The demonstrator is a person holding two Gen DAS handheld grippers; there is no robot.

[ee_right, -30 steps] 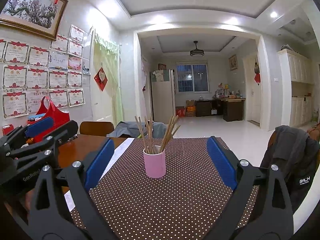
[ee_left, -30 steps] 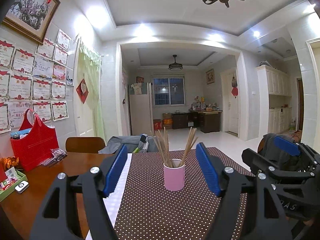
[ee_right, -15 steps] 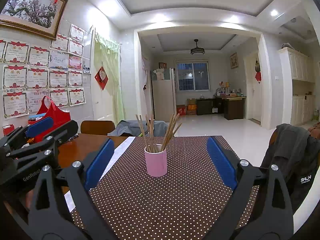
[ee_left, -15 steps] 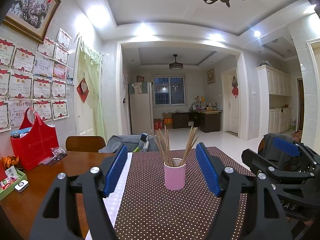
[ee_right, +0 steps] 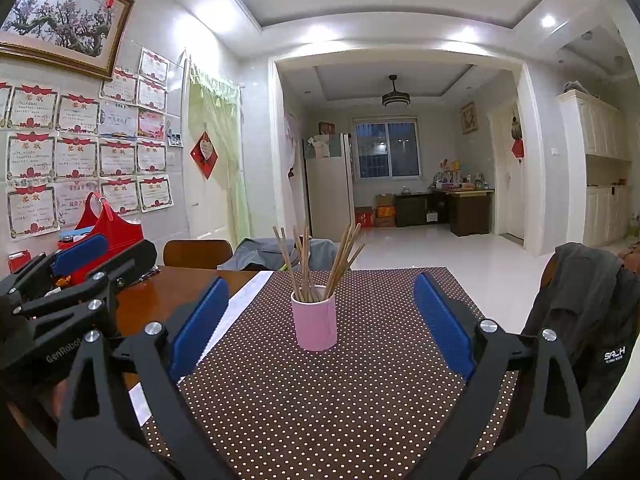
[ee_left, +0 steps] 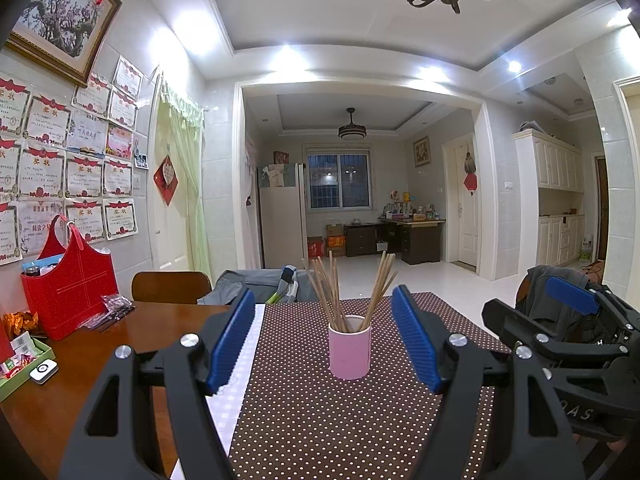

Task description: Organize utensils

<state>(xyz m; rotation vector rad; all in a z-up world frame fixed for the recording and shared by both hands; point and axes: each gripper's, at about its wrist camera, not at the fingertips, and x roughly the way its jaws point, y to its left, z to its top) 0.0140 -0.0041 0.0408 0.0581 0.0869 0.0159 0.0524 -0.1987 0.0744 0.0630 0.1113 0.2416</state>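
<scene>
While both the left gripper [ee_left: 323, 334] and right gripper [ee_right: 320, 322] hover spread and empty, the chopsticks [ee_right: 316, 262] stand gathered in the pink cup [ee_right: 314, 317] straight ahead between their fingers, fitting either a finished tidy or a pause mid-task.

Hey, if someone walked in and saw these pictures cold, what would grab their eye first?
Probably the pink cup of wooden chopsticks, standing upright in the middle of the brown polka-dot cloth. Framing it are the left tongs and the right tongs, both open and empty. Off to the left, a red bag sits on the wooden table under a wall of certificates.
</scene>
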